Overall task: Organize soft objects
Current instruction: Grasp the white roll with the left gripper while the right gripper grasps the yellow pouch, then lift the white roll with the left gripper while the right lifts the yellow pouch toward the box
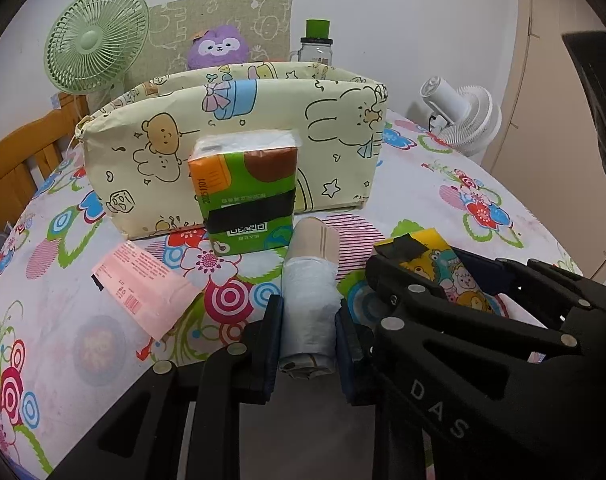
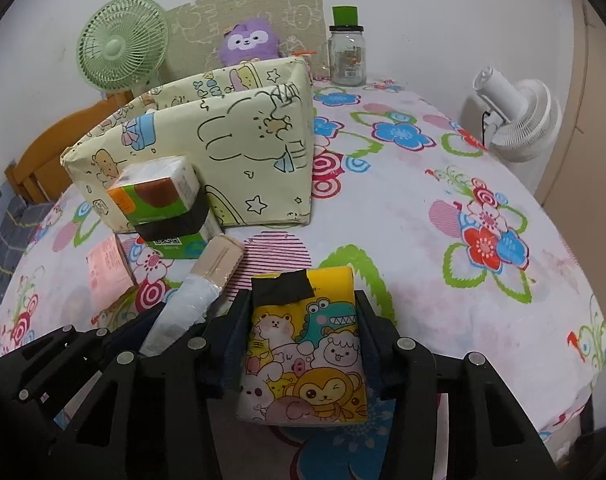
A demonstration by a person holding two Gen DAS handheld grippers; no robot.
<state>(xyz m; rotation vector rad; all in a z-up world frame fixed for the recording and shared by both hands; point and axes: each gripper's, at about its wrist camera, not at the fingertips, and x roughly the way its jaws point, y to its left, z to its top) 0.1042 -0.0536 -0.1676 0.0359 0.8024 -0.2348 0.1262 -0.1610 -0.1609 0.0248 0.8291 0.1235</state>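
We hold the left gripper (image 1: 307,344) clamped on a pale blue roll (image 1: 309,312) lying on the flowered tablecloth (image 2: 443,208). Our right gripper (image 2: 303,340) has its pads against the sides of a cartoon tissue pack (image 2: 303,352). A green tissue pack (image 1: 245,196) leans on the cream fabric bin (image 1: 239,136); a pink packet (image 1: 143,288) lies to its left.

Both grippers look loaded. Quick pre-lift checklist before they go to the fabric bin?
1. Left gripper shut on the white roll: ok.
2. Right gripper pads against the cartoon tissue pack: ok; firmness cannot tell.
3. Fabric bin upright, top open: ok.
4. Room inside bin: cannot tell.
5. Green tissue pack stands against the bin front, in the path: not ok.
6. Pink packet clear of both grippers: ok.
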